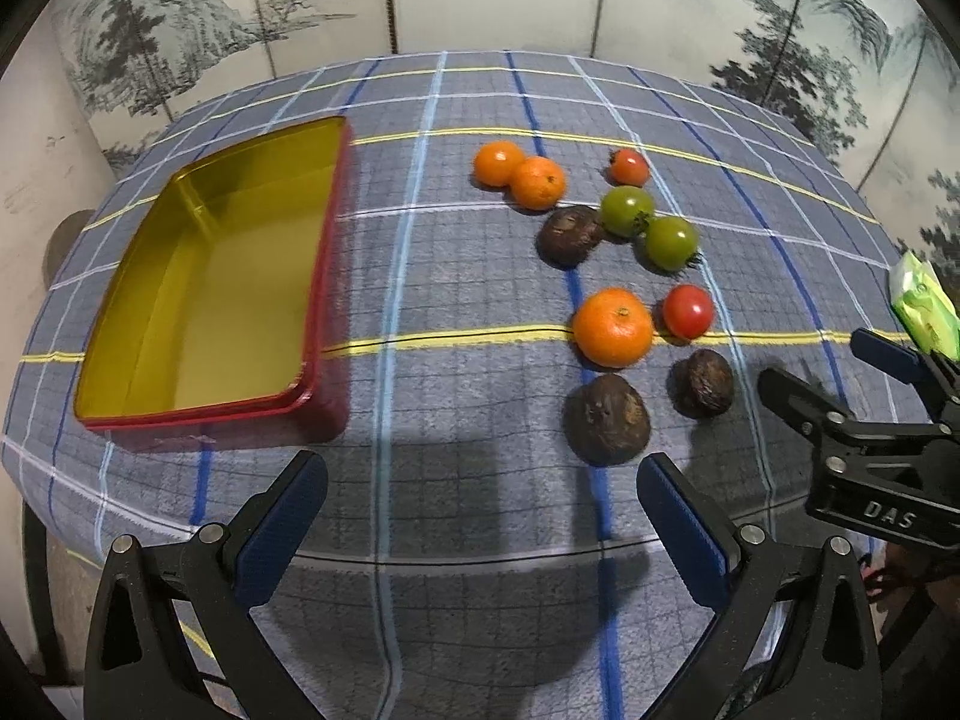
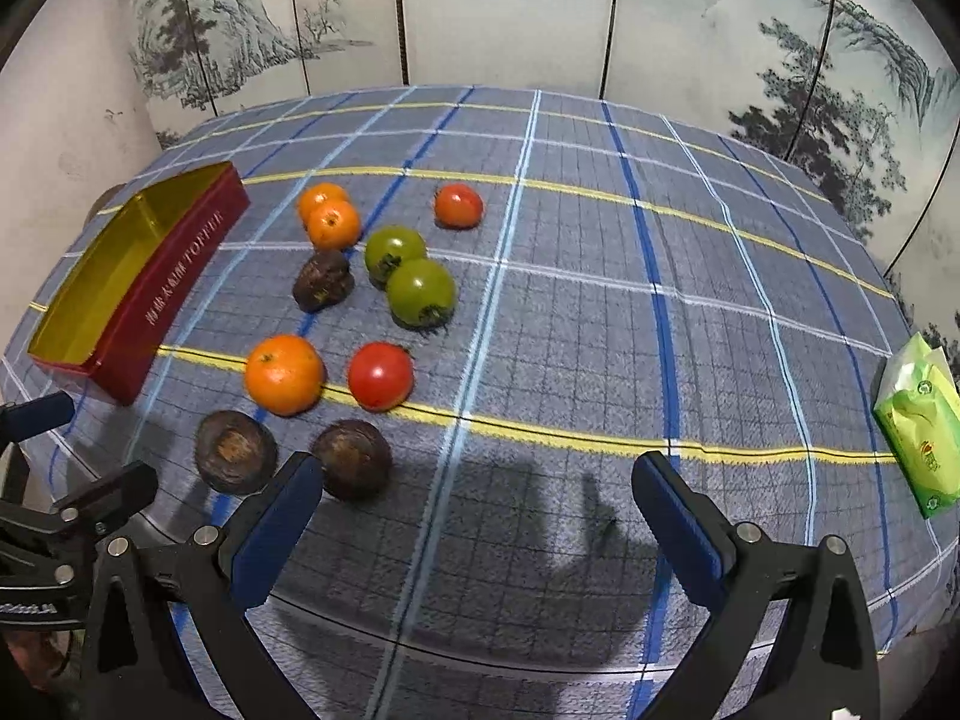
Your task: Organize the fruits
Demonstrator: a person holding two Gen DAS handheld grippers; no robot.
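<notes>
Left gripper (image 1: 480, 483): jaws spread wide, nothing held, hung over bare cloth at the near table edge. Right gripper (image 2: 477, 483): likewise agape and empty, its left finger close beside the nearest dark fruit; whether it touches cannot be told. Both are judged to be poised for a first pick, no fruit being in the tin.

Plaid tablecloth (image 1: 468, 396): grey-blue, spread over the whole table; open room is left along the near edge and across the right half.

Dark brown fruits, two near (image 1: 606, 419) (image 1: 702, 383), one farther (image 1: 569, 235): wrinkled, kind not determinable, set apart from each other.

Large orange (image 1: 613, 327) and red tomato (image 1: 688, 311): just beside each other on a yellow stripe.

Green tomatoes (image 1: 627, 211) (image 1: 671, 242): paired, touching or nearly so, the far dark fruit just beside them.

Two small oranges (image 1: 498, 163) (image 1: 538, 182): touching. Small red tomato (image 1: 629, 167): alone, farthest.

Red toffee tin (image 1: 327, 276): gold interior, empty, open, on the left, well apart from the fruit; a clear lane of cloth lies between.

Green tissue pack (image 2: 918, 420): at the right table edge, clear of the work.

Painted folding screen (image 2: 510, 12): behind the far edge.
</notes>
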